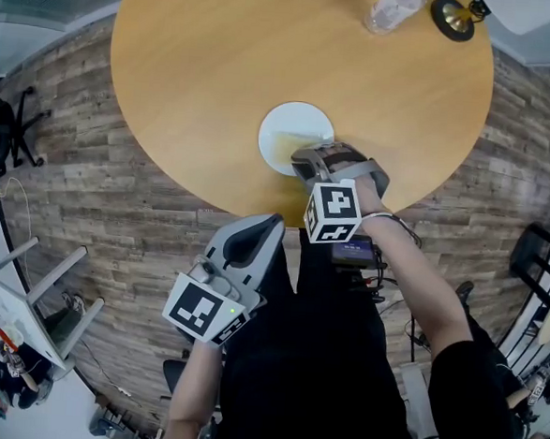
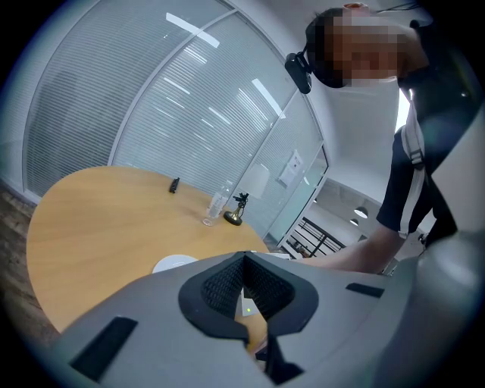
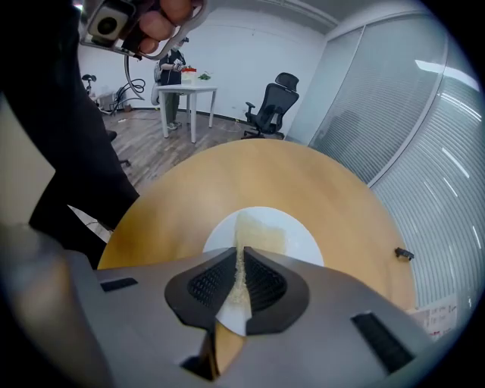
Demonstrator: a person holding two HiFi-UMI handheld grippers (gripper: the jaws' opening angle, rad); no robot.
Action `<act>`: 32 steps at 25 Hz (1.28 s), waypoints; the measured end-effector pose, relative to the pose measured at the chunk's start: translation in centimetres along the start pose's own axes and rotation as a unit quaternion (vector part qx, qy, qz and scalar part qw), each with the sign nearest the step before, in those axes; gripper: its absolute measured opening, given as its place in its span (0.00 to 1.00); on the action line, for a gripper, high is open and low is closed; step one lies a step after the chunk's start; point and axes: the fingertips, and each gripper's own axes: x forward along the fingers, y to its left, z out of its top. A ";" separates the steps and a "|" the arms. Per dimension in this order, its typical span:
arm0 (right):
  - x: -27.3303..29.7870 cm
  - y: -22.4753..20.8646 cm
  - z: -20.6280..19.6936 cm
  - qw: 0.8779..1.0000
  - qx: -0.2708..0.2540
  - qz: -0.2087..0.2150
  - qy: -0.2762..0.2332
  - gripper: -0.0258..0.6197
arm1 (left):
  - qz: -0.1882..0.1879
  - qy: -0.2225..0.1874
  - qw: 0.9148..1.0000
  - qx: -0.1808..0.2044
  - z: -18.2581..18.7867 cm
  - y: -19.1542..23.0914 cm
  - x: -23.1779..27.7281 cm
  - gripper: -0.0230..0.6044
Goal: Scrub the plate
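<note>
Gripping a thin yellowish sponge, the right claw has both jaws clenched on its near edge. The rest of the sponge lies flat on the white plate. In the head view the right claw sits at the plate's near-right rim, with its tips over the plate and the sponge spread on the near half. The plate rests on the round wooden bench, near the edge closest to the person and roughly centred in front of them.

The left claw is clenched with the jaw tips meeting and nothing between them. In the head view the left claw is held off the bench, just past its near edge, above the floor and the person's dark clothing, pointing toward the plate and well apart from it.

On the far side of the bench, a clear bottle stands next to a small stand with a brass-coloured base. The two are close together and well apart from the plate. A small black item lies on the bench off to the right of the plate; what it is cannot be told.

Off the bench are a black office chair and a white table.
</note>
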 end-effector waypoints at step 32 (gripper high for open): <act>1.9 -6.4 0.3 0.991 0.126 -0.012 -0.034 0.09 | 0.019 -0.005 1.000 -0.004 0.1 0.8 -1.3 0.05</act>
